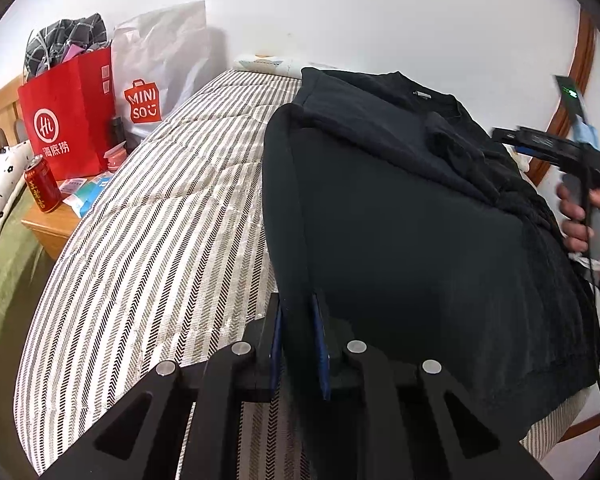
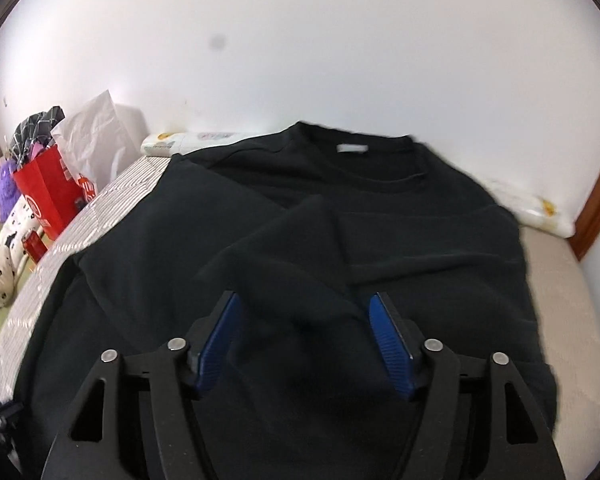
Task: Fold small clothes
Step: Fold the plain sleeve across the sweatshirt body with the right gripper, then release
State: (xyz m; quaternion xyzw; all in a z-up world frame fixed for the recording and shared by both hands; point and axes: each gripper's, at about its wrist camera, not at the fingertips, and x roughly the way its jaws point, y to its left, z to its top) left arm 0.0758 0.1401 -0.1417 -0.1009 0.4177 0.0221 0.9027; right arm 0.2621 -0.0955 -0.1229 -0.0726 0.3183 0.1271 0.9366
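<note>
A black sweatshirt (image 1: 400, 216) lies on a striped mattress (image 1: 160, 220), collar toward the wall, with one sleeve folded across its chest. My left gripper (image 1: 298, 320) is shut on the sweatshirt's left side edge, near the hem. In the right wrist view the sweatshirt (image 2: 380, 208) fills the middle, its white neck label at the far end. My right gripper (image 2: 304, 316) is open, its blue pads apart above the folded sleeve. It holds nothing. The right gripper also shows in the left wrist view (image 1: 512, 136), held by a hand at the right.
A red paper bag (image 1: 68, 120) and a white Miniso bag (image 1: 156, 80) stand at the left on a wooden nightstand (image 1: 52, 224) with a red can (image 1: 42, 186). White pillows (image 2: 540, 212) lie along the wall. A spotted cushion (image 1: 0, 184) lies at the far left.
</note>
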